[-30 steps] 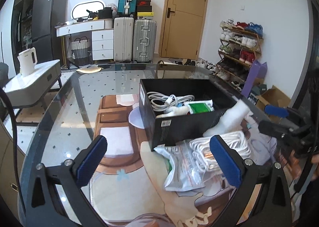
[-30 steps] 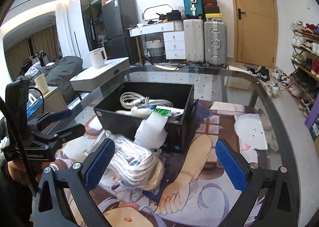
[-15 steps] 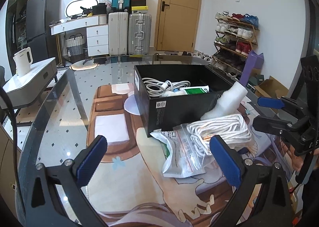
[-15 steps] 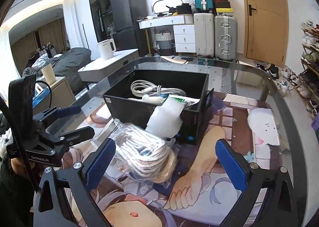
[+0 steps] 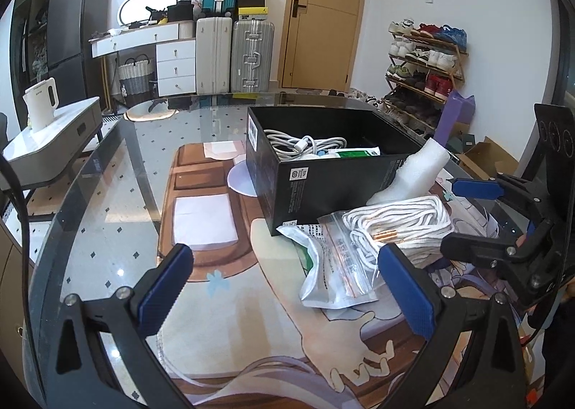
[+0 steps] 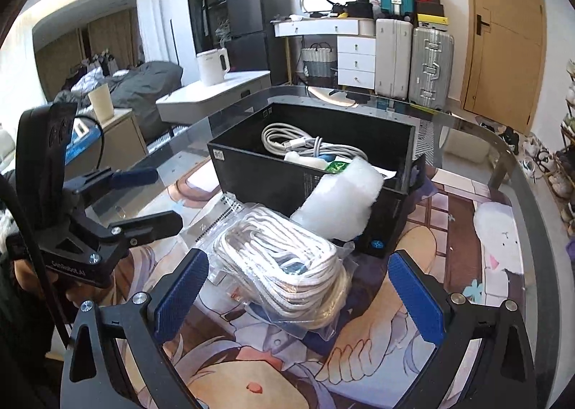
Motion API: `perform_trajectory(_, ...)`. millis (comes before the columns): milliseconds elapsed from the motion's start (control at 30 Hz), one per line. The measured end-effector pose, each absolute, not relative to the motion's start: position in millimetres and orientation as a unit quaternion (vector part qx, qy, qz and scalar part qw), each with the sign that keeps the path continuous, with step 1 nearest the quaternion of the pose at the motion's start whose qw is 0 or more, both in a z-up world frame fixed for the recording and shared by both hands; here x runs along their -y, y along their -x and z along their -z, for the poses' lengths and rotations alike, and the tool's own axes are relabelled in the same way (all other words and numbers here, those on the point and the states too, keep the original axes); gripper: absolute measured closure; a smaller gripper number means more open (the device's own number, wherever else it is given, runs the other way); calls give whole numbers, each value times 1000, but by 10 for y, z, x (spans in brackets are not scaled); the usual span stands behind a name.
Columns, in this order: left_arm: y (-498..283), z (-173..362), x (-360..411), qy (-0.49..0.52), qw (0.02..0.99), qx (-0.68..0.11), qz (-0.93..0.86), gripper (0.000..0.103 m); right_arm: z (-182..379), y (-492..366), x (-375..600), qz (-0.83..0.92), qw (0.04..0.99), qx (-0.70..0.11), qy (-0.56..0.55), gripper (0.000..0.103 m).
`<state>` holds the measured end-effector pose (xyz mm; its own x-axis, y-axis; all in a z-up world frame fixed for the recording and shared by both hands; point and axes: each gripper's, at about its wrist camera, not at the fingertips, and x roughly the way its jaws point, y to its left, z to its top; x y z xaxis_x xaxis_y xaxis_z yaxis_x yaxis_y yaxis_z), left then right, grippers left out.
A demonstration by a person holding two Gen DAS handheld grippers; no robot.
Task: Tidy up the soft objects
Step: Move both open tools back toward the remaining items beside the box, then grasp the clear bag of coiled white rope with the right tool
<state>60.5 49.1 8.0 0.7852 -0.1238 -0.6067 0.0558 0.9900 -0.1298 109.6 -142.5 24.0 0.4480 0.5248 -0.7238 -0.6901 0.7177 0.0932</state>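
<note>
left gripper (image 5: 284,286) open, backs off lower frame | right gripper (image 6: 298,286) open (empty) over rope bundle (image 6: 284,265), frame centre | box (image 6: 305,164) awaits

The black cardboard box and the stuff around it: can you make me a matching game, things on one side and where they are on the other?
Things:
1. grey charging cable
2. white foam piece
3. bagged white rope bundle
4. open right gripper

Places:
A. leaning against the black cardboard box from outside
B. lying on the printed table mat in front of the box
C. coiled inside the box
D. hovering empty near the rope

Pairs: 1-C, 2-A, 3-B, 4-D
</note>
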Motion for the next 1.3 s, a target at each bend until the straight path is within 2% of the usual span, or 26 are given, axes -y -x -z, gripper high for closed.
perform_trajectory(867, -629, -47, -613, 96, 937, -330, 64, 0, -35, -1174, 943, -420, 783, -397, 228, 2)
perform_trajectory(1167, -625, -54, -582, 93, 937, -330, 69, 0, 5, -1102, 952, -441, 762, -409, 239, 9)
perform_trajectory(1300, -626, -52, -581, 93, 937, -331, 70, 0, 49, -1190, 922, -436, 760, -417, 239, 22)
